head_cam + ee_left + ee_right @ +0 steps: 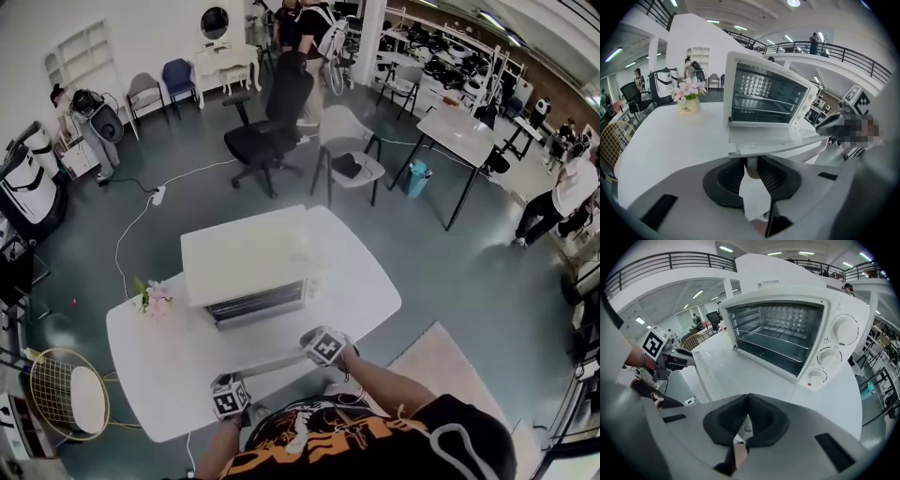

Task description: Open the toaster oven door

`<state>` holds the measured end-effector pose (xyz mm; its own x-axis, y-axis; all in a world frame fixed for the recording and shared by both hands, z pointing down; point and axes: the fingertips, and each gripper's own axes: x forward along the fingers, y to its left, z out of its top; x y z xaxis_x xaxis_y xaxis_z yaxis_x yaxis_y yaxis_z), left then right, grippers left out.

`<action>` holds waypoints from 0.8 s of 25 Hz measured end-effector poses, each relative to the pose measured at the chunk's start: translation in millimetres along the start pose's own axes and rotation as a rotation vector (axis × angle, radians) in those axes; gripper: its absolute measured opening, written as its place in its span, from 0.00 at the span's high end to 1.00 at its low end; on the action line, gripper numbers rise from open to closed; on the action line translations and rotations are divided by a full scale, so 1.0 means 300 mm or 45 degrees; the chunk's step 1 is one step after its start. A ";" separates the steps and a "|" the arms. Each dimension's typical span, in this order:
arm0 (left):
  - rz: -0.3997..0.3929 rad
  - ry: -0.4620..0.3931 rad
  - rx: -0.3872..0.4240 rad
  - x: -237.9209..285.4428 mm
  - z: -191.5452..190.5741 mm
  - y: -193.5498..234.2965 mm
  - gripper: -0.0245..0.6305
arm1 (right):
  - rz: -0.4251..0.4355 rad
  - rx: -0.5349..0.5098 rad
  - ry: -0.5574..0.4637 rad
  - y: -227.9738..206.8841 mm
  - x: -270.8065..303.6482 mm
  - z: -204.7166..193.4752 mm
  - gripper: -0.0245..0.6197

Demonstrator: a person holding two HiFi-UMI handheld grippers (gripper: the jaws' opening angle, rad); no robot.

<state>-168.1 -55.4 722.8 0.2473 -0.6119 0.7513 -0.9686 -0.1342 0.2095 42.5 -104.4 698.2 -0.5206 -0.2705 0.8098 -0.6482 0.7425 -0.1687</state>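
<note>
1. White handle [751, 168] of the door [771, 136] is pinched in the left gripper [750, 163], right before the toaster oven [766, 96]; the door lies flat open.
2. Right gripper [748, 401] hangs before the oven, jaws pressed together, empty.
3. Bearing down further could tip the oven forward.

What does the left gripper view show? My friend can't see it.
A white toaster oven sits on a white table with its door folded down open. The left tongs grip the door handle; a small flower pot stands nearby.
</note>
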 end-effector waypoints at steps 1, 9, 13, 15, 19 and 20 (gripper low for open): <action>-0.009 0.001 0.006 -0.012 -0.017 -0.004 0.80 | 0.000 0.001 0.005 0.000 0.003 -0.010 0.94; -0.006 0.065 0.026 -0.101 -0.165 0.007 0.90 | 0.003 -0.020 0.056 0.009 0.044 -0.046 0.94; -0.043 -0.134 -0.041 -0.173 -0.107 -0.001 0.90 | -0.002 -0.068 0.152 0.021 0.073 -0.112 0.94; -0.044 -0.211 -0.023 -0.201 -0.067 -0.014 0.90 | -0.001 -0.071 0.176 0.025 0.080 -0.143 0.94; -0.078 -0.361 0.044 -0.204 0.097 -0.008 0.90 | -0.132 -0.113 0.165 -0.071 0.106 -0.100 0.94; -0.093 -0.407 0.065 -0.187 0.162 -0.010 0.90 | -0.154 -0.098 0.187 -0.105 0.112 -0.092 0.94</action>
<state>-180.4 -58.5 649.6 0.3031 -0.8118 0.4991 -0.9506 -0.2210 0.2178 60.9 -120.0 746.2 -0.3514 -0.2721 0.8958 -0.6536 0.7564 -0.0266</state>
